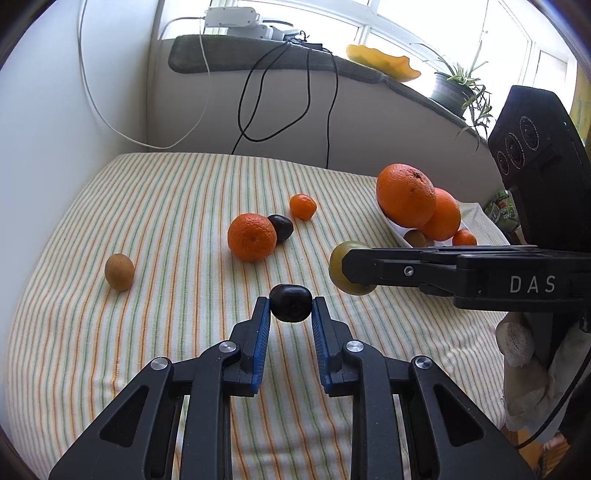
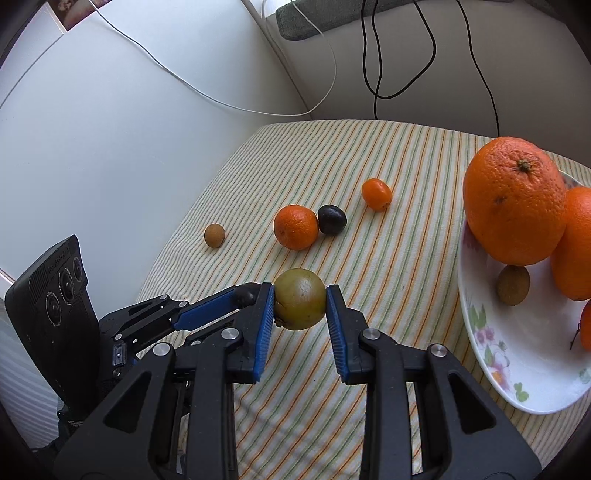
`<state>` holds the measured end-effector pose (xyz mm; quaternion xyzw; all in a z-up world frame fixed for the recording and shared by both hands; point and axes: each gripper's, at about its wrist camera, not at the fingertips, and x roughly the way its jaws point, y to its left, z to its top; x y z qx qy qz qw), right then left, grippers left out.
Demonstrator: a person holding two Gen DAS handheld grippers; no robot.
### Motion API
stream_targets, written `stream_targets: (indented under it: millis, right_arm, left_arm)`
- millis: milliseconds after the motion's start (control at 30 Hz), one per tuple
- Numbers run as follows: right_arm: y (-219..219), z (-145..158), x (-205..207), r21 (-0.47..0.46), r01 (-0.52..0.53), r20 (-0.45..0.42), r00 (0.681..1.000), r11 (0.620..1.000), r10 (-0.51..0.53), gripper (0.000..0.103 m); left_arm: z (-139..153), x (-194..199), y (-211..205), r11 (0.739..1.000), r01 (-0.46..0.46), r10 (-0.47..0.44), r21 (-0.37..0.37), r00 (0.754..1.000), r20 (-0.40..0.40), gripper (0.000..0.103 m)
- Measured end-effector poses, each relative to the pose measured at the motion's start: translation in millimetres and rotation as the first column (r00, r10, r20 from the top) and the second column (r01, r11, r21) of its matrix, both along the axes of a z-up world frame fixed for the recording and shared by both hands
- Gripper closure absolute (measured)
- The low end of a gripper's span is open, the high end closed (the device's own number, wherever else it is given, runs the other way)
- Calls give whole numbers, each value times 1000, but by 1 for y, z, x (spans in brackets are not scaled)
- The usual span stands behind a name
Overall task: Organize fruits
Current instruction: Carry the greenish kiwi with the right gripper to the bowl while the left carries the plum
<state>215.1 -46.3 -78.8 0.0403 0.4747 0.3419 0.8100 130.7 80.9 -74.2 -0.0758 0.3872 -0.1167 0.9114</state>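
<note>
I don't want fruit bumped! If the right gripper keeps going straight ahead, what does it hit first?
Probably the tangerine on the cloth, with the dark plum right beside it. The right gripper already holds a green fruit, and depth is hard to judge.

Bright window [image 1: 424, 29], white wall [image 1: 48, 122], striped cloth [image 1: 177, 206] on table.

Both grippers are black linkages with silver pivot screws and ribbed blue pads on the fingers [image 1: 263, 325]. The right gripper [image 1: 347, 269] bears white "DAS" lettering and a black three-lens camera block; a white knit glove [image 1: 517, 343] covers the hand.
</note>
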Motion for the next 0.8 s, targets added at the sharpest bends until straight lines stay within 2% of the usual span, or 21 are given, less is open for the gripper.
stream_targets:
  millis: [367, 800]
  right_arm:
    - [-57, 28, -28, 1, 58, 97, 994, 998, -58, 74]
    - [-132, 35, -42, -13, 169, 127, 978, 985, -166, 74]
  left_arm:
    - [16, -2, -35, 998, 56, -56, -13, 998, 40, 82]
    - [22, 12, -83, 992, 124, -122, -31, 991, 55, 82]
